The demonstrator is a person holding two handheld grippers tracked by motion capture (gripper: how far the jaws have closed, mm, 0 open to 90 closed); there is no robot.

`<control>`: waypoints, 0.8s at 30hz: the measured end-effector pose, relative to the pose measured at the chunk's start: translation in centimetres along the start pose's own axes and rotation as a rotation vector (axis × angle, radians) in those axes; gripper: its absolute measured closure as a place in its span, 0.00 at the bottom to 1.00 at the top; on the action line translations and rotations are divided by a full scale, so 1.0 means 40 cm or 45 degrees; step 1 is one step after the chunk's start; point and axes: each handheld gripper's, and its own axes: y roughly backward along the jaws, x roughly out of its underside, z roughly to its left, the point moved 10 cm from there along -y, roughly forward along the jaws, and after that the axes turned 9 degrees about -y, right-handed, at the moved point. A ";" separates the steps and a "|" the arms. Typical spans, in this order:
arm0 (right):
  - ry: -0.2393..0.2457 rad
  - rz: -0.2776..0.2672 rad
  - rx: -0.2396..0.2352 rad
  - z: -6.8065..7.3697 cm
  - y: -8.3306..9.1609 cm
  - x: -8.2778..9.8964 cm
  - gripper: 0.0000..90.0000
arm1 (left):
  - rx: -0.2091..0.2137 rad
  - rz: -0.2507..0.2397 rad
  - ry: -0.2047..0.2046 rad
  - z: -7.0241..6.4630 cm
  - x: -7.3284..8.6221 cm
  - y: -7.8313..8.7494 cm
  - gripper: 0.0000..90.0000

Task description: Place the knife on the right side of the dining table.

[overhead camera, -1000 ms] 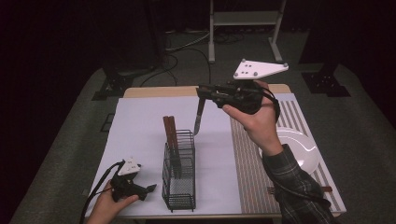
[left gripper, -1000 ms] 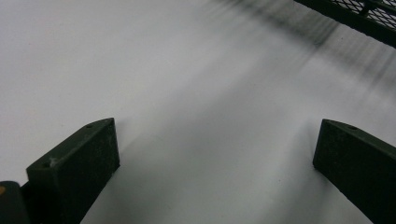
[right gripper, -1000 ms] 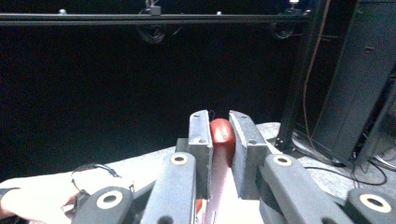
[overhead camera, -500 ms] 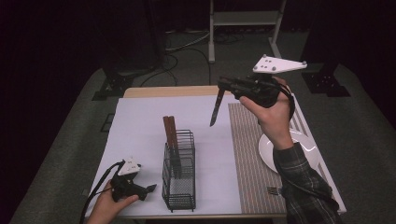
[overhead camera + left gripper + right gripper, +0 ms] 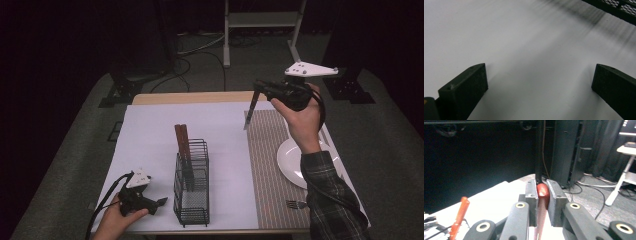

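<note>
**Knife held high over the mat**

High view: the right gripper (image 5: 265,90) clamps a knife (image 5: 249,112) by its handle, blade hanging down above the striped mat (image 5: 267,165). The wire rack (image 5: 192,187), holding two brown-handled pieces, stands well to its left, nearer the left gripper (image 5: 159,202).

Left gripper view: jaws spread, empty, over the white bench (image 5: 524,50).

Right gripper view: jaws pinch the knife's red-brown handle.
</note>
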 end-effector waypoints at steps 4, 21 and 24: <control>-0.025 -0.001 0.055 -0.043 -0.004 0.014 0.88 | -0.001 0.000 -0.001 0.000 0.000 0.000 0.00; -0.100 0.018 0.280 -0.210 -0.020 0.095 0.88 | -0.002 -0.003 -0.001 0.001 0.000 -0.001 0.00; -0.112 0.028 0.313 -0.236 -0.021 0.111 0.88 | -0.002 -0.001 -0.003 0.001 0.000 0.000 0.00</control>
